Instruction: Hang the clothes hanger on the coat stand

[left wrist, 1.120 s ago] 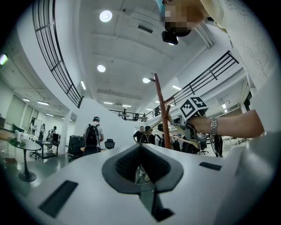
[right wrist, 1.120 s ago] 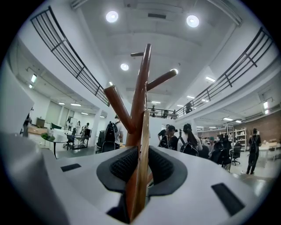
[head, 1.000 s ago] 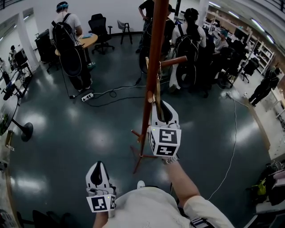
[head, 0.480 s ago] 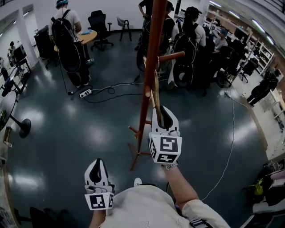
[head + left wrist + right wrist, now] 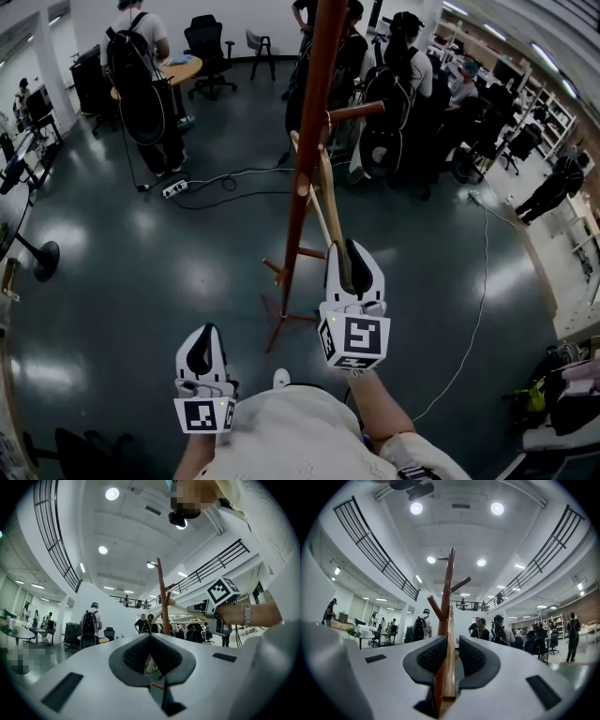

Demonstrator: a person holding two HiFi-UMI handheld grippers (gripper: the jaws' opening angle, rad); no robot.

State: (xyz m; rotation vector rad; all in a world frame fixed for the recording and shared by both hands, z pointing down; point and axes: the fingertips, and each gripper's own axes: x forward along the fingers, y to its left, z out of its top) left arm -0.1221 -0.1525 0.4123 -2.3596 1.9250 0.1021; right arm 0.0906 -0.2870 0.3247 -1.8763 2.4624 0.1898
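head view, right claw view and left claw view. the right claw, just right of frame centre, was clamped on one wooden arm of the clothes hanger; its own view showed the bar pinched between both pads. the hanger ran up and left from the claw to the coat stand, the red-brown pole crossing the frame from top centre to the floor. its far end lay just beside a short peg on the pole, below a longer peg. the hook could not be made out, nor could contact with the stand be told. the left claw, at lower left, was closed tip to tip on nothing and stood well apart from the stand.

likely faults from here:
- the hanger was gripped far from its peg end, so it could pivot or slip in the pads once that end met the peg.
- a hook that was not seen could pass beside the peg, and the hanger would drop on release.
- a push along the hanger could rock the slender stand on its feet.
- a cable lay on the floor at right and could catch a step.

containers: 0 showed near the stand or in either claw, so no contents were recorded.
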